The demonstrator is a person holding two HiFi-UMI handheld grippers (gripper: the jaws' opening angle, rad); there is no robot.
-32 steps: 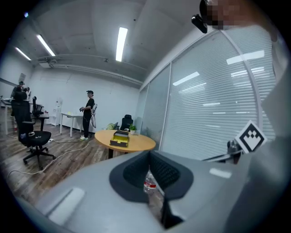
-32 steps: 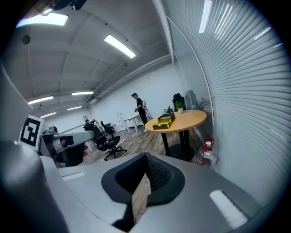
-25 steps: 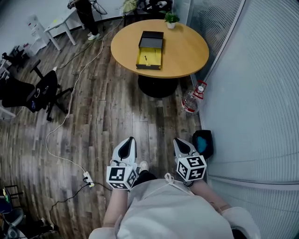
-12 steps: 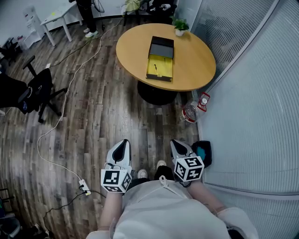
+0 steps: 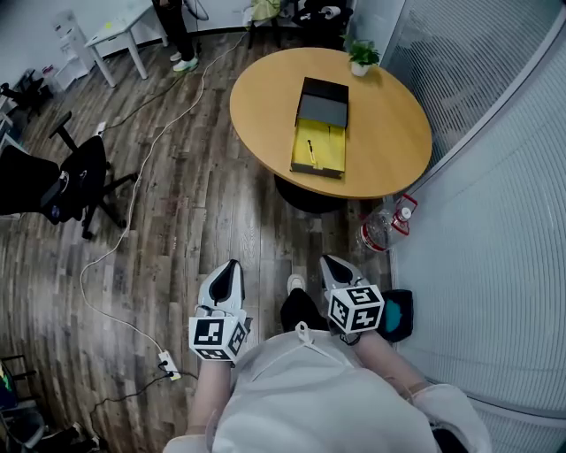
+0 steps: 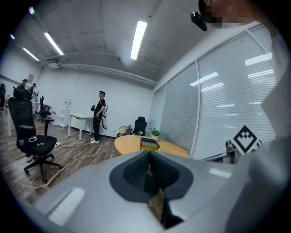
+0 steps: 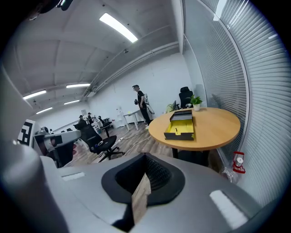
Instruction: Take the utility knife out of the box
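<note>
An open black box with a yellow lining point(image 5: 320, 146) lies on the round wooden table point(image 5: 389, 133), its black lid point(image 5: 323, 102) folded back behind it. A small dark utility knife point(image 5: 311, 150) rests in the yellow tray. Both grippers are held low in front of my body, well short of the table. The left gripper point(image 5: 232, 265) is shut and empty; the right gripper point(image 5: 329, 260) is shut and empty too. The left gripper view shows the box point(image 6: 149, 144) far off beyond the closed jaws. In the right gripper view the box point(image 7: 182, 127) sits on the table point(image 7: 213, 132) ahead.
A potted plant point(image 5: 361, 57) stands at the table's far edge. A water bottle point(image 5: 376, 232) and a black bin with something blue point(image 5: 400, 314) sit by the glass wall on the right. An office chair point(image 5: 71, 177), a white cable point(image 5: 133, 203) and a power strip point(image 5: 168, 363) are on the left; a person point(image 5: 177, 26) stands far back.
The table and box have come nearer and lower in the head view as I walk toward them. Both grippers travel along with me, still shut.
</note>
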